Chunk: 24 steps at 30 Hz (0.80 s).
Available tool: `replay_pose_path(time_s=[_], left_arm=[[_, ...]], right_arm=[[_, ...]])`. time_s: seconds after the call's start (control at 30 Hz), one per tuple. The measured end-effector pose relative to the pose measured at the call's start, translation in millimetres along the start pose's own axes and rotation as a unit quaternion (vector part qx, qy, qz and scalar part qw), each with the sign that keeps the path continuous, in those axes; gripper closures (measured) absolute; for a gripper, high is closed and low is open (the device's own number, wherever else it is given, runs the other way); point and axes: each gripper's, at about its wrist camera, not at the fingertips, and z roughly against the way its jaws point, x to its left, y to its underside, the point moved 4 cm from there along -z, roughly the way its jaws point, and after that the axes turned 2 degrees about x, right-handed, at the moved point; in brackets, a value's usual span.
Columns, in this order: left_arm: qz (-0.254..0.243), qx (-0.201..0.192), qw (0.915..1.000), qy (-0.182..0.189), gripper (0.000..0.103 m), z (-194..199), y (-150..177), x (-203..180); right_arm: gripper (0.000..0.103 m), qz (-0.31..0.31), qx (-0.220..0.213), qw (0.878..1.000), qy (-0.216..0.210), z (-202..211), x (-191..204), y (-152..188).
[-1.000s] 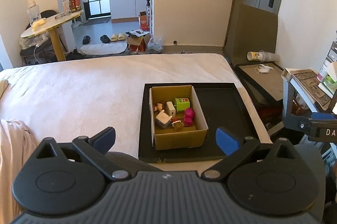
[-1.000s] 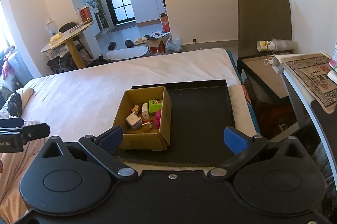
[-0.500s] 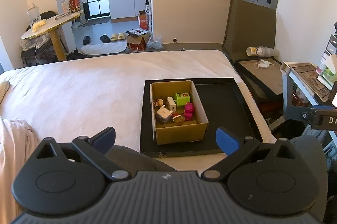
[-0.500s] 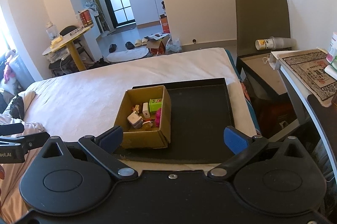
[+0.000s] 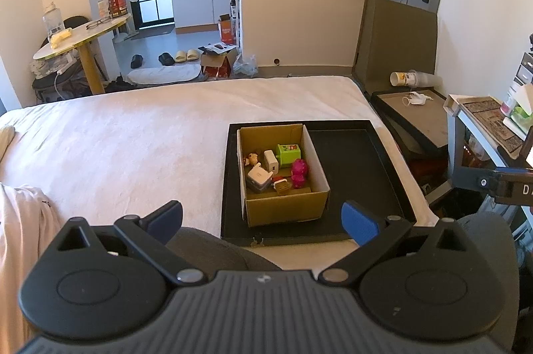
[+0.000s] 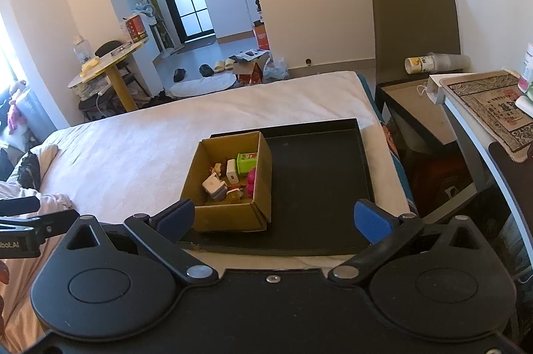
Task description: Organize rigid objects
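An open cardboard box [image 5: 283, 207] [image 6: 230, 219] stands on the left half of a black tray [image 5: 353, 160] [image 6: 319, 174] on the bed. Inside lie several small objects: a green cube [image 5: 288, 154] [image 6: 246, 162], a pink toy [image 5: 299, 173] [image 6: 252, 180], white chargers [image 5: 259, 176] [image 6: 215, 186] and a small figurine [image 5: 252, 158]. My left gripper [image 5: 263, 220] hangs open well short of the box, nothing between its blue-padded fingers. My right gripper [image 6: 274, 217] is open too, just before the tray's near edge.
The bed [image 5: 133, 140] spreads wide to the left under a pale sheet. A desk [image 6: 486, 107] and a low dark stand [image 5: 413, 117] sit right of the bed. A grey-clad knee [image 5: 206, 250] lies under the left gripper. Pink fabric [image 5: 23, 220] lies at left.
Both grippers have pulled back and risen slightly, so the box and tray look smaller and farther. Both stayed open; nothing in the box moved.
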Motion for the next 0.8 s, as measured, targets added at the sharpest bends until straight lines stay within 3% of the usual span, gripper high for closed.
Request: replay_pose_path(time_s=[0.27, 0.4, 0.8], left_arm=[[0.009, -0.003, 1.0, -0.002, 0.002, 0.3, 0.2, 5.0], [0.016, 0.0, 0.9999, -0.002, 0.002, -0.8, 1.2, 8.5], [0.024, 0.005, 0.9997, -0.003, 0.002, -3.1, 1.4, 13.2]], right_arm=[[0.0, 0.002, 0.0, 1.0, -0.002, 0.3, -0.9, 0.3], [0.0, -0.003, 0.0, 1.0, -0.022, 3.6, -1.1, 0.2], [0.0, -0.003, 0.006, 1.0, -0.011, 0.3, 1.2, 1.0]])
